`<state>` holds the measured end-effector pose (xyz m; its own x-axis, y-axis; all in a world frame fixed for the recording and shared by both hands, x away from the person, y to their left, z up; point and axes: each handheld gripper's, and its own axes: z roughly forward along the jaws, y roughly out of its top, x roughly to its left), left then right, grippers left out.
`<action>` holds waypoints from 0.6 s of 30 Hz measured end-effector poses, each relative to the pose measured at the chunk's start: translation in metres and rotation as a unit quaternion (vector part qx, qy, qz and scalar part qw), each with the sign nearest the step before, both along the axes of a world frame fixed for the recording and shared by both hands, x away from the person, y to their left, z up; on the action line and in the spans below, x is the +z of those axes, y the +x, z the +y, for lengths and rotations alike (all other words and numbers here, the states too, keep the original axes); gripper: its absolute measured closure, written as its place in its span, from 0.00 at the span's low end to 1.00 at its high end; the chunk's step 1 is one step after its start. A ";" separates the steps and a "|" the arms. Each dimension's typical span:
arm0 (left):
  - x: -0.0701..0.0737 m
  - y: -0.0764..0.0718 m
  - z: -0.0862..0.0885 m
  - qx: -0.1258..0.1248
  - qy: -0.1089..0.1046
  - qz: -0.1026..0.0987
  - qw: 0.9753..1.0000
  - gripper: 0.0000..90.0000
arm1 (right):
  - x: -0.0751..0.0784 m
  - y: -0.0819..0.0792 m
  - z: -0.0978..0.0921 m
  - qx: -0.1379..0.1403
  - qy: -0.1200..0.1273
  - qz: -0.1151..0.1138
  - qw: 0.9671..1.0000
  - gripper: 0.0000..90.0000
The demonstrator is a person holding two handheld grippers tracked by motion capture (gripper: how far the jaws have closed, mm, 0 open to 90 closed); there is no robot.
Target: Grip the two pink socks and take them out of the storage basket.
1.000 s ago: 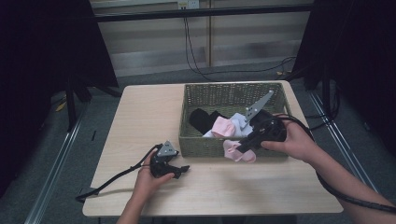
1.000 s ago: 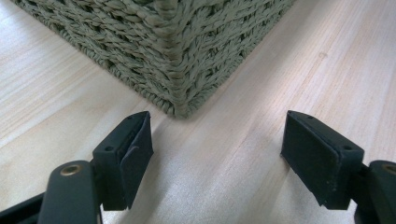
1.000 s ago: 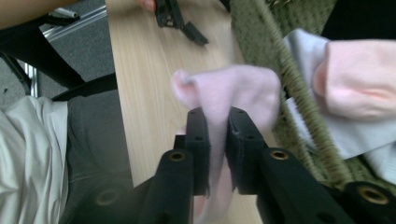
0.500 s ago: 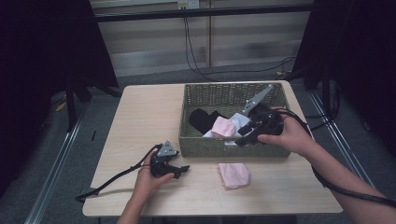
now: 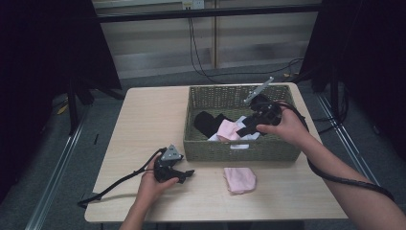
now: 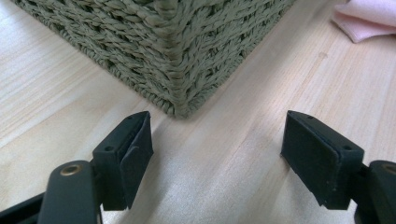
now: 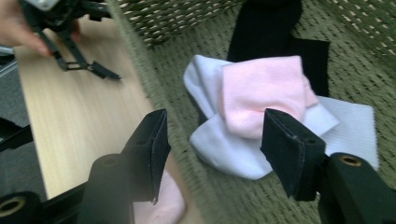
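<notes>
Wicker basket (image 5: 239, 148): the landmark; woven, olive-green, standing on the far right part of the pale wooden surface (image 5: 143, 124).
Work in hand: judged as emptying socks out of the basket onto the surface, one piece at a time.
Pink sock in basket (image 7: 264, 93): on top of the pile, lying over white socks (image 7: 224, 149), with black socks (image 7: 266, 28) behind toward the basket's far wall.
Pink sock outside (image 5: 240, 179): flat on the surface, just in front of the basket's near wall.
Right tongs (image 7: 215, 154): spread wide and holding nothing, hovering over the basket's near wall and aimed at the pink sock on the pile; in the high view the right tongs (image 5: 249, 127) sit above the basket's right half.
Left tongs (image 6: 217, 154): spread, holding nothing, low over the surface and pointing at the basket's near-left corner; in the high view the left tongs (image 5: 179, 175) rest near that corner.
Risk, double pick: the pink sock overlaps the white ones, so a deep bite could lift both.
Risk, shallow pinch: catching only a loose fold could let the sock slip free over the basket wall.
Risk, basket shift: a pad snagging the weave, or a sock dragging on the rim, could tug the basket, since nothing steadies it.
Risk, landing: a drop too near the basket could cover the sock already outside.
</notes>
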<state>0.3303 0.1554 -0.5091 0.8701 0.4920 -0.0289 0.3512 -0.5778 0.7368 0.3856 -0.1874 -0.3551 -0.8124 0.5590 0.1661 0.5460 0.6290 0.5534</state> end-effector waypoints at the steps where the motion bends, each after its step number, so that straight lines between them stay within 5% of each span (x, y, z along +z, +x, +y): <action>1: 0.000 0.000 0.000 0.000 0.000 0.000 1.000 0.27 | -0.002 0.005 0.000 -0.008 -0.001 0.001 1.000 0.45; 18: 0.000 0.000 -0.001 0.004 -0.005 0.001 1.000 0.27 | -0.026 0.033 0.000 -0.043 -0.019 0.010 0.999 0.40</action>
